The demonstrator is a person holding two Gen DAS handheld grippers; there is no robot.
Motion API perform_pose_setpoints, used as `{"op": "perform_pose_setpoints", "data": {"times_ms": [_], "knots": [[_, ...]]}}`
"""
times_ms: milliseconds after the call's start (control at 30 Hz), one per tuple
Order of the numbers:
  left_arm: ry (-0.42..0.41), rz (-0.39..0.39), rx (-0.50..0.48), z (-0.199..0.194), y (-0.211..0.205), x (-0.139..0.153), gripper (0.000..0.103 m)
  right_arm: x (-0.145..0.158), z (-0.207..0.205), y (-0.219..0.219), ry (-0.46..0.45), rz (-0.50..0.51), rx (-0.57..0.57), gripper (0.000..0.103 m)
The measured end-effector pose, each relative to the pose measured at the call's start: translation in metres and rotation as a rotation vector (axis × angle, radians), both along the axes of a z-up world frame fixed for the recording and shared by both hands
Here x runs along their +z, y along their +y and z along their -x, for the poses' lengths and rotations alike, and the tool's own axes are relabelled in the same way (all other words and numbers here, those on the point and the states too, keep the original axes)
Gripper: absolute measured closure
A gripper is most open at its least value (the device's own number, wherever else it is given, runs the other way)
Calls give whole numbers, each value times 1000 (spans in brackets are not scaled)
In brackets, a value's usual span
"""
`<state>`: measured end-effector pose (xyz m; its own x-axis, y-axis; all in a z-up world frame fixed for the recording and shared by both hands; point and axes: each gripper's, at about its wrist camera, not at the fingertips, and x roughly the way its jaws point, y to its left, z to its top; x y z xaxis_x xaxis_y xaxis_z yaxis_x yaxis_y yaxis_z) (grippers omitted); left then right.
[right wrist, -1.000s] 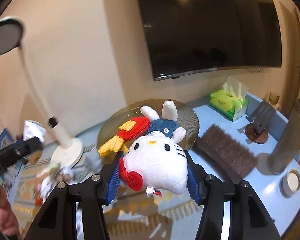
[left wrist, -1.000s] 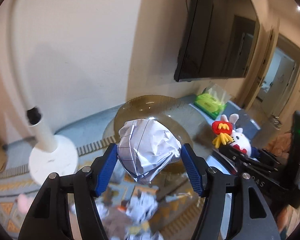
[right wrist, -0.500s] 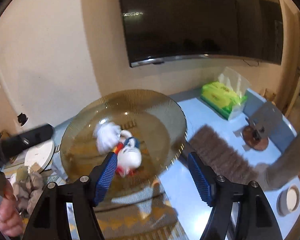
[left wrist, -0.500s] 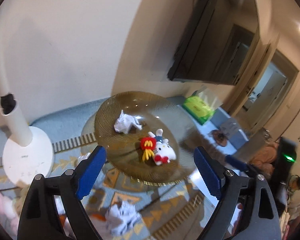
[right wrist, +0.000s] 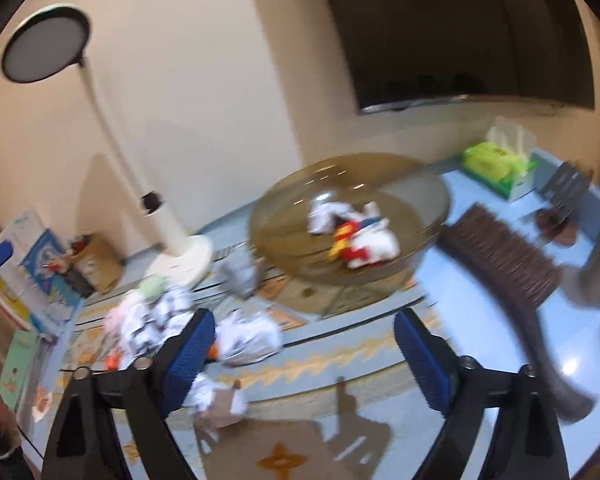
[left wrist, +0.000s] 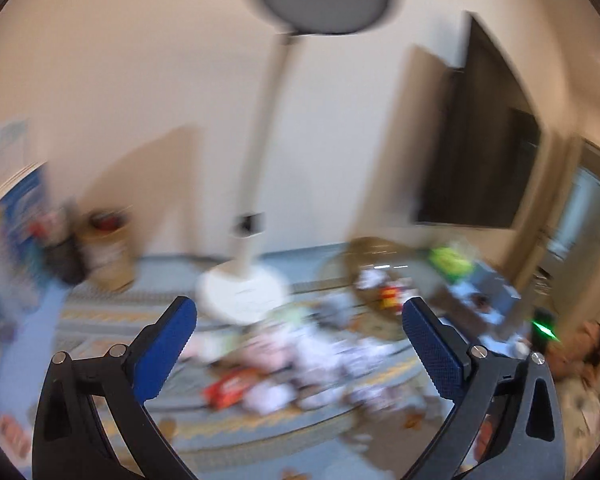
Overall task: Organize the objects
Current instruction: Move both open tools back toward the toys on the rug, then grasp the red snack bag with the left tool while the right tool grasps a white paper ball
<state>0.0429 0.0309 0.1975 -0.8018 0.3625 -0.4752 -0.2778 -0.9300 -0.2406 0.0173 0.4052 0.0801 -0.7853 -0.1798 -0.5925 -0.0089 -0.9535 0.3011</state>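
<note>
The white plush toy (right wrist: 370, 242) with its red and yellow trim lies in the amber glass dish (right wrist: 416, 200) on the table, touching a crumpled paper ball (right wrist: 324, 216) beside it. The right gripper (right wrist: 304, 354) hangs nearer the camera with nothing between its blue pads, its jaws just having opened wide; under it, more crumpled paper (right wrist: 248, 338) litters the patterned cloth. The left gripper (left wrist: 300, 344), jaws likewise just opened and spread fully, holds nothing above a blurred pile of paper and wrappers (left wrist: 300, 364), the dish well beyond it on the right
</note>
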Motion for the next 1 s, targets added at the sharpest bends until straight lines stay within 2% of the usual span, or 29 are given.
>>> {"op": "perform_pose_setpoints", "data": {"times_ms": [67, 167, 267, 333, 367, 400, 433, 633, 767, 900, 967, 1000], "knots": [[-50, 8, 76, 6, -25, -34, 0, -15, -5, -12, 29, -5, -10, 12], [-123, 29, 126, 15, -47, -89, 1, -36, -14, -30, 90, -86, -83, 12], [-166, 59, 98, 20, -46, -141, 1, -50, -16, -36, 88, -106, -90, 11], [-198, 54, 53, 18, -44, -160, 1, -53, -12, -41, 68, -173, -98, 11], [-240, 69, 43, 21, -41, -164, 1, -54, -10, -44, 61, -191, -94, 6], [-238, 85, 35, 22, -37, -162, 1, -55, -6, -46, 49, -201, -86, 1], [-202, 96, 37, 19, -34, -159, 1, -57, -3, -49, 35, -219, -72, 0], [-236, 139, 48, 20, -29, -165, 1, -62, -4, -71, 29, -326, -32, 0], [-279, 156, 83, 30, -32, -169, 1, -63, -5, -80, 38, -344, 1, 0], [-278, 199, 38, 47, -25, -161, 2, -64, -6, -86, 38, -356, 26, 0], [-290, 220, -19, 63, -17, -161, 6, -63, -6, -86, 41, -345, 39, 0], [-297, 224, -58, 71, -13, -163, 16, -62, -7, -85, 45, -334, 49, 0]]}}
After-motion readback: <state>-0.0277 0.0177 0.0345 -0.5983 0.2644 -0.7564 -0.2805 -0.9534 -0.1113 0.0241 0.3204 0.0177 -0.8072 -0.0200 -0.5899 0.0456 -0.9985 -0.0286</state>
